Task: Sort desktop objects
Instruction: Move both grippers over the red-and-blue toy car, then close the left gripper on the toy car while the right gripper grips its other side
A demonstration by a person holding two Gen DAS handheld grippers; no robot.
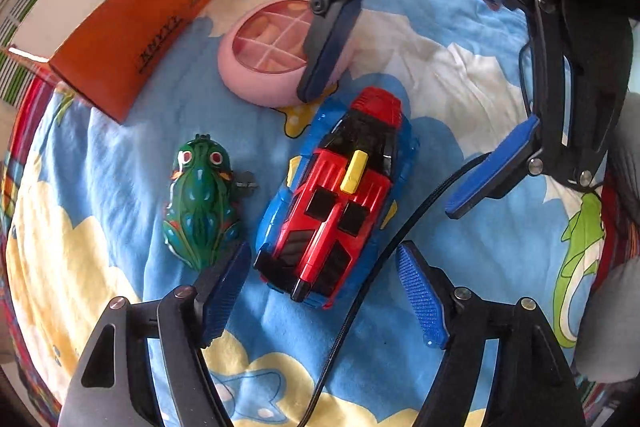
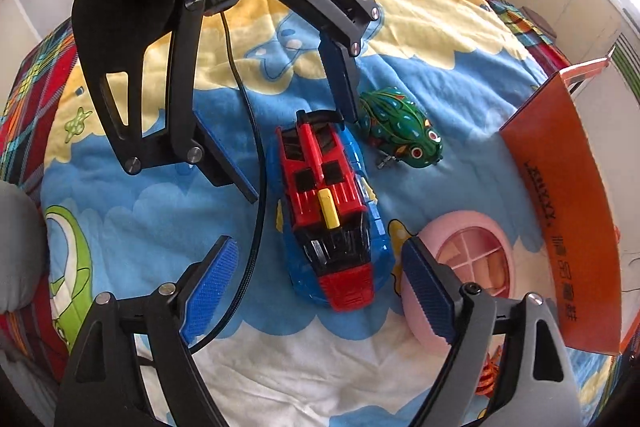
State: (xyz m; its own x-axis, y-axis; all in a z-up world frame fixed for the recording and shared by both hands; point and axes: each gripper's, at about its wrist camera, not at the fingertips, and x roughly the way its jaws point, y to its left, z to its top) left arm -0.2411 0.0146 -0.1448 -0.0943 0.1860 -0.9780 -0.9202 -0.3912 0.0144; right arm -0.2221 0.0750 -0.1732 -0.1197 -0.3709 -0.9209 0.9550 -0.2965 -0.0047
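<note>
Left wrist view: red-and-blue plastic toy car [image 1: 336,203] lengthwise between wide-spread left claw [image 1: 320,291]; right claw [image 1: 416,147] wide too, at car's far end.

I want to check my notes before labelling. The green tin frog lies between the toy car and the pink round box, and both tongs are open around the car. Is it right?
Not quite. The green tin frog lies beside the toy car, not between it and the pink round box; the left wrist view shows this. Both left tongs and right tongs are open around the car.
</note>
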